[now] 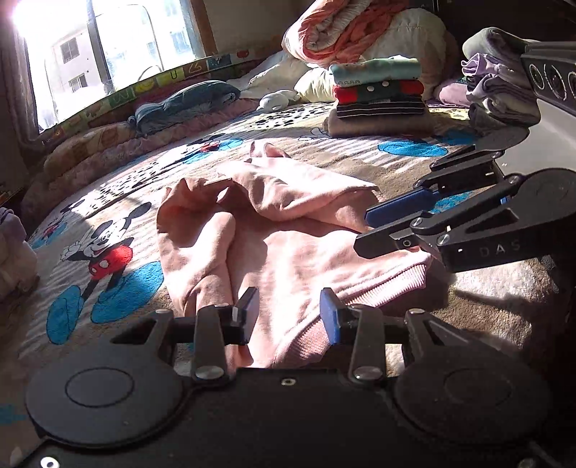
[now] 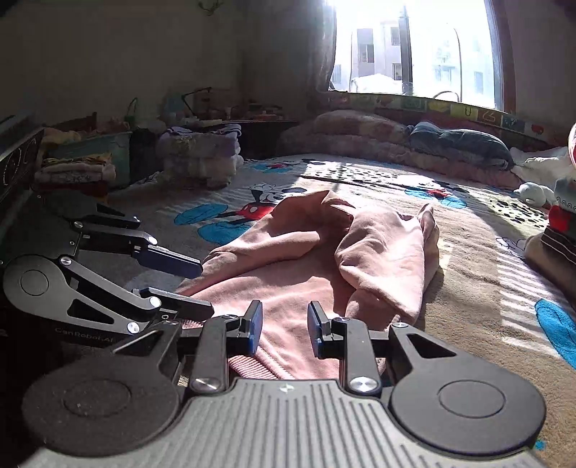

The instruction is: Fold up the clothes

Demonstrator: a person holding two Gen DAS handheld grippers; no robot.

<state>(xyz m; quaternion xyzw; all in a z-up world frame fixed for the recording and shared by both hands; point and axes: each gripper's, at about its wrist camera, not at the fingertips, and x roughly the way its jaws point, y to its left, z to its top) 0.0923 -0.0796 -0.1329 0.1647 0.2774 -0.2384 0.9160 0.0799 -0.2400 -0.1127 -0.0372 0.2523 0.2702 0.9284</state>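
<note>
A pink sweatshirt (image 1: pixel 288 230) lies on the cartoon-mouse blanket, its sleeves folded across the body and its ribbed hem toward me. In the right wrist view the same sweatshirt (image 2: pixel 324 259) fills the middle. My left gripper (image 1: pixel 289 315) is open just above the near hem, with cloth under the gap but not pinched. My right gripper (image 2: pixel 282 325) is also open over the hem. Each gripper shows in the other's view: the right gripper (image 1: pixel 363 230) at the sweatshirt's right edge, the left gripper (image 2: pixel 207 286) at its left edge, both with fingers apart.
A stack of folded clothes (image 1: pixel 378 93) stands at the back right of the blanket (image 1: pixel 108 252), with purple folded garments (image 1: pixel 496 90) beside it. Bedding (image 1: pixel 360 28) and a blue-grey cushion (image 1: pixel 183 104) line the window side. Another folded pile (image 2: pixel 201 154) sits at the far left.
</note>
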